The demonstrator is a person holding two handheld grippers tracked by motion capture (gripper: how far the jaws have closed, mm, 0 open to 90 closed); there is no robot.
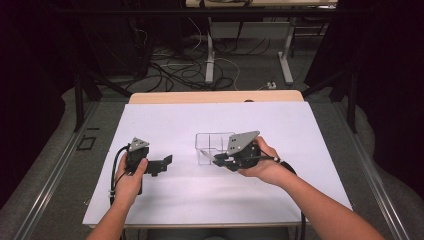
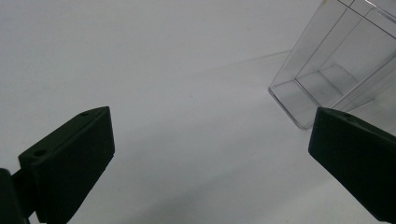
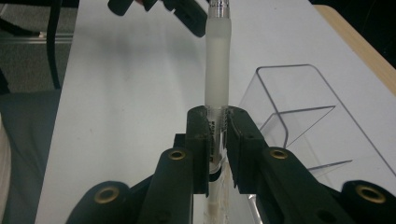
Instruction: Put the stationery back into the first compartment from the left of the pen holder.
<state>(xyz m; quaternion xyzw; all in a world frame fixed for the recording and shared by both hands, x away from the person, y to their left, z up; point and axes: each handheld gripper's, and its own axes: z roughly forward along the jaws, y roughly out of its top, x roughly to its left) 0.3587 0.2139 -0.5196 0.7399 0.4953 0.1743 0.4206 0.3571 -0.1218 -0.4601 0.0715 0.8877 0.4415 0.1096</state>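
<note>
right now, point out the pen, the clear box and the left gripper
pen (image 3: 217, 56): right gripper view, on its frosted barrel above the jaws
clear box (image 3: 299, 93): right gripper view, on its near wall
left gripper (image 1: 161, 164): high view, between its fingertips

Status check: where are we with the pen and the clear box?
Done: the right tongs are shut on the pen, which is off the table. In hand: the pen is carried beside the clear box, not yet inside it. Left: probably dropping it into the box, which looks empty. The left tongs stand open, holding nothing.
</note>
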